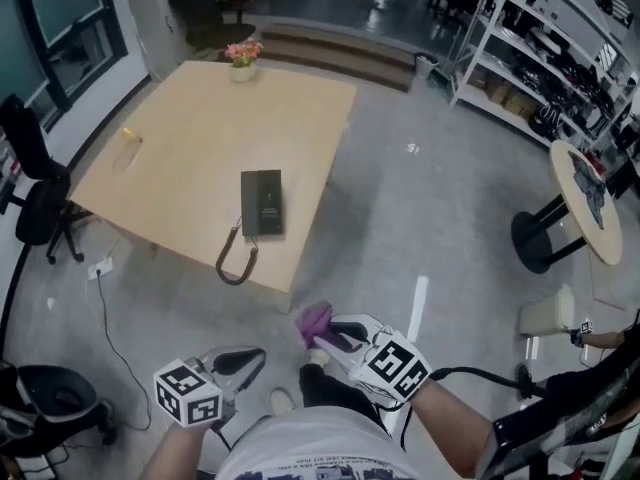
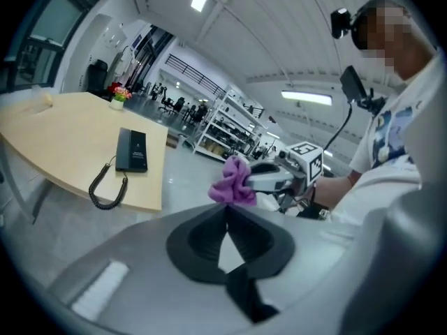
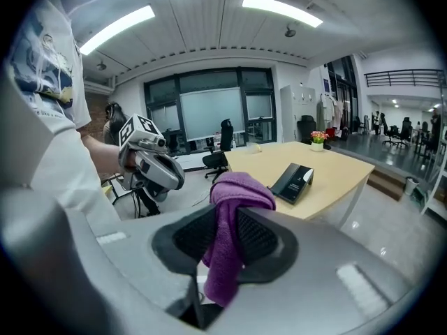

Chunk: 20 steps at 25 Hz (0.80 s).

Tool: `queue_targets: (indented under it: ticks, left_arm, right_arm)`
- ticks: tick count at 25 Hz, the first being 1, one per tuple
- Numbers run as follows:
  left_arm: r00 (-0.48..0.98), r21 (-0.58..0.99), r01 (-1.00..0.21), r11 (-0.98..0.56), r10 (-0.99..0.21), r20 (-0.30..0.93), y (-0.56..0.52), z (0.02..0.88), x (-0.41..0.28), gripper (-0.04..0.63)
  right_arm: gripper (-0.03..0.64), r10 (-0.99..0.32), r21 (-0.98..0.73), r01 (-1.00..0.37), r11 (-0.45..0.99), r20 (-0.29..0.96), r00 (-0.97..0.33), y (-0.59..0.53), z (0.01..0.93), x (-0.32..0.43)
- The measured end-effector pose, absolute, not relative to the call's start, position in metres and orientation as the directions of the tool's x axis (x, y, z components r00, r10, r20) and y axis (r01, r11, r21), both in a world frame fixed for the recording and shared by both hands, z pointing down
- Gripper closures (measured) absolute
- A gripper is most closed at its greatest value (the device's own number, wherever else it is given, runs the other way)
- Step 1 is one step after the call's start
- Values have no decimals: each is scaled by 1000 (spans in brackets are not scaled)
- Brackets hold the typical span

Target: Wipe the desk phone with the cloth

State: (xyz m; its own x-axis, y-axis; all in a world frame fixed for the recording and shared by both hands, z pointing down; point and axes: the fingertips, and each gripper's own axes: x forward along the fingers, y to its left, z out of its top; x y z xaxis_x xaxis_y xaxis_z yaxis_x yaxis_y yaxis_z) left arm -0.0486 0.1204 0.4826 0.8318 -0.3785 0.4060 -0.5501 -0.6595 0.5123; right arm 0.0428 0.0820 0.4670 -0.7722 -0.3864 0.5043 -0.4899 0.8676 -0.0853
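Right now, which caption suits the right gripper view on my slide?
Right gripper shut on a purple cloth, desk phone lying on the table beyond.

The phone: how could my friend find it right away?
Look at the big pale wooden table in the middle of the room. Near its closest edge lies the flat black rectangular desk phone, the only dark thing there, with a curly cord looping toward that edge.
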Motion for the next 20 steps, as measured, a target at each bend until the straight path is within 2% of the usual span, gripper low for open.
queue_targets:
  ticks: [10, 20]
  left_arm:
    - [786, 450, -615, -648, -462, 410, 191, 485, -60, 591]
    - [741, 436, -671, -599, -554, 379, 243, 470, -6, 591]
  right_arm:
    - [526, -390, -67, -481, 874, 493, -778, 171, 457, 48]
    - [526, -326, -25, -379, 925, 459, -827, 226, 447, 83]
